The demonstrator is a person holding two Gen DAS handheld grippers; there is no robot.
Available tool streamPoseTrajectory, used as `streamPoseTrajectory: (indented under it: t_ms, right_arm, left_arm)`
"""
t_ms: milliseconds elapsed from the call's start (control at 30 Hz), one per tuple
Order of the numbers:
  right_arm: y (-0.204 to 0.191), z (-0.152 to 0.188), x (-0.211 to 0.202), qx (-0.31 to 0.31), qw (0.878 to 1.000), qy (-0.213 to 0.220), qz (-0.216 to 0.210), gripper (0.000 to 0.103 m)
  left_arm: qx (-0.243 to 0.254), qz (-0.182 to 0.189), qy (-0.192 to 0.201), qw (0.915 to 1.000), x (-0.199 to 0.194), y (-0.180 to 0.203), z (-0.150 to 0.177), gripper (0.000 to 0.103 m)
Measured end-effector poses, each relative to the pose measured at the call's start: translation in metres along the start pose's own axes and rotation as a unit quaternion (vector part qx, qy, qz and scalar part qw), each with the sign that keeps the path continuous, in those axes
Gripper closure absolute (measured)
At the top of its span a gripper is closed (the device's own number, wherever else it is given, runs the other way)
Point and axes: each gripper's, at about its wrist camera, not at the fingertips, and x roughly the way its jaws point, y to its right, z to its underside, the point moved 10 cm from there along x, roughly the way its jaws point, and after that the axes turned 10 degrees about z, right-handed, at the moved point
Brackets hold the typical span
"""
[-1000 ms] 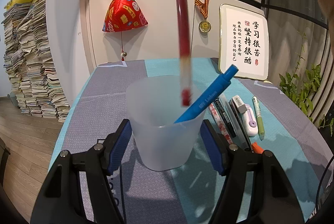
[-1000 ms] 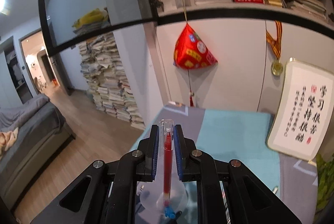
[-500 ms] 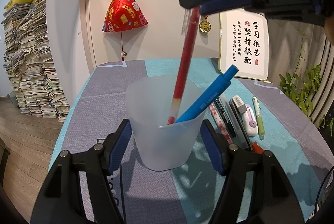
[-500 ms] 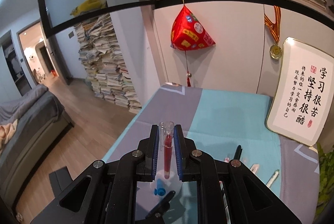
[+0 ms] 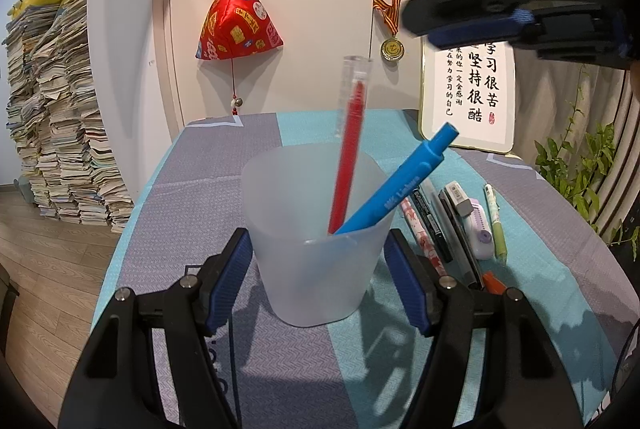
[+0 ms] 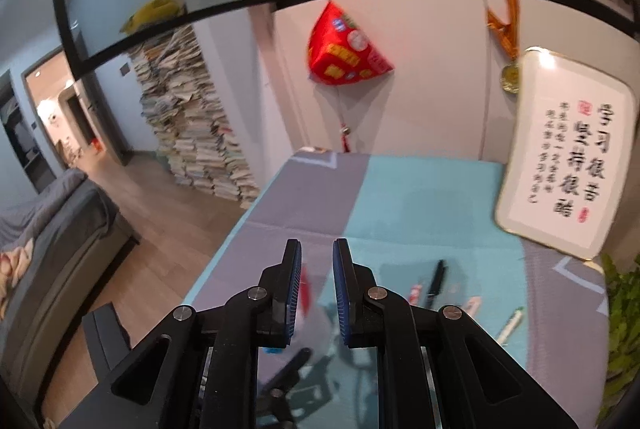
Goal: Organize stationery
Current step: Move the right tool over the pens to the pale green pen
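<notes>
A frosted plastic cup point(image 5: 316, 249) stands on the table between the fingers of my left gripper point(image 5: 320, 277), which is open around it with a small gap on each side. A red pen point(image 5: 350, 145) and a blue pen point(image 5: 404, 185) stand in the cup, leaning. My right gripper point(image 6: 317, 293) is open and empty; in the left wrist view it hangs high at the upper right point(image 5: 516, 17), above the cup. Several pens point(image 5: 436, 225), a correction tape point(image 5: 476, 225) and a green pen point(image 5: 495, 225) lie in a row right of the cup.
A framed calligraphy board point(image 5: 472, 93) leans on the wall at the table's back right. A red hanging ornament point(image 5: 236, 25) and a medal point(image 5: 392, 47) hang on the wall. A plant point(image 5: 576, 165) stands right. Book stacks point(image 5: 52, 117) stand on the floor left.
My right gripper lowered the red pen into the cup, opened and let it go, then rose up and to the right. The left gripper and cup stayed still.
</notes>
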Motion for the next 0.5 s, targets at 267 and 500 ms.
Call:
streamPoseTrajectory:
  t_ms: [267, 500]
  right_arm:
    - [0.100, 0.016, 0.009, 0.088, 0.990, -0.053, 0.099, 0.070]
    - [0.177, 0.080, 0.042, 0.162, 0.957, -0.165, 0.178, 0.061]
  left_arm:
    - [0.000, 0.000, 0.000, 1.0000, 0.000, 0.000, 0.000, 0.036]
    - [0.001, 0.000, 0.001, 1.0000, -0.001, 0.001, 0.000, 0.036]
